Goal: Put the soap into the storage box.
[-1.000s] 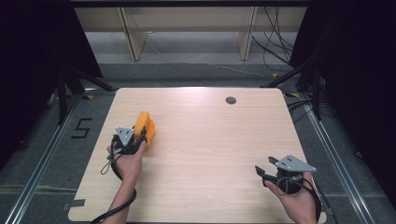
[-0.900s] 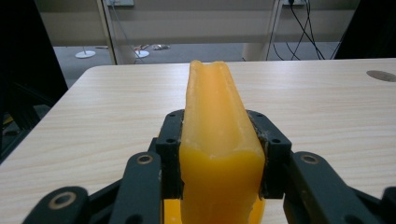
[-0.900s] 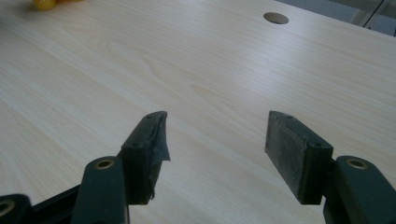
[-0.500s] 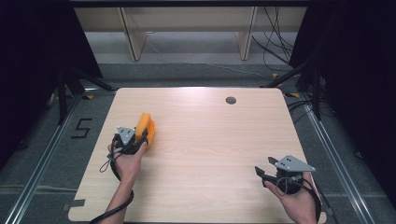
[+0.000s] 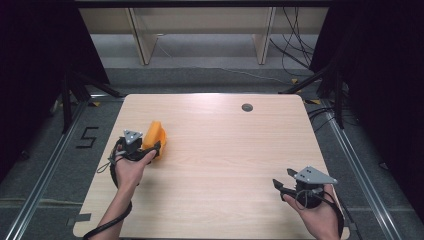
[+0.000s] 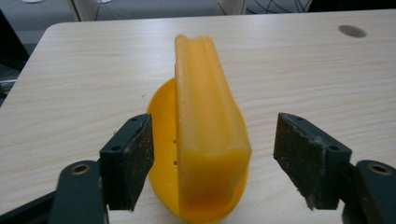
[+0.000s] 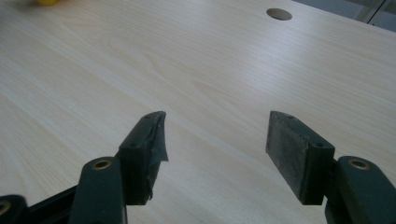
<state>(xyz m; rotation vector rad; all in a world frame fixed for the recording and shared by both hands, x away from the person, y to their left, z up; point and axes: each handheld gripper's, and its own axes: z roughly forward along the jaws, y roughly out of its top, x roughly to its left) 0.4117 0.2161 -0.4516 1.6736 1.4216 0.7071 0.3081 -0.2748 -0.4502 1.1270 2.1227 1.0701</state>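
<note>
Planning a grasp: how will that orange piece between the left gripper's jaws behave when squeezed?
The orange piece looks like stiff molded plastic, so it probably won't flex. Its glossy sides may slip. Standing tall on a rounded base, it could tip if the open left gripper nudges it.

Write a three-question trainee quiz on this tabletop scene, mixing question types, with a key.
1. True or false: the left gripper is clamped shut on the orange block.
2. Multiple choice: what lies between the pads of the right gripper? A) a yellow dish B) bare table C) a cable
3. Fill in: the orange block sits in a yellow ____.

Key:
1. False: both pads stand clear of the block, gaps on each side.
2. B.
3. Dish: a shallow yellow one shows beneath and beside the block in the left gripper view.
</note>
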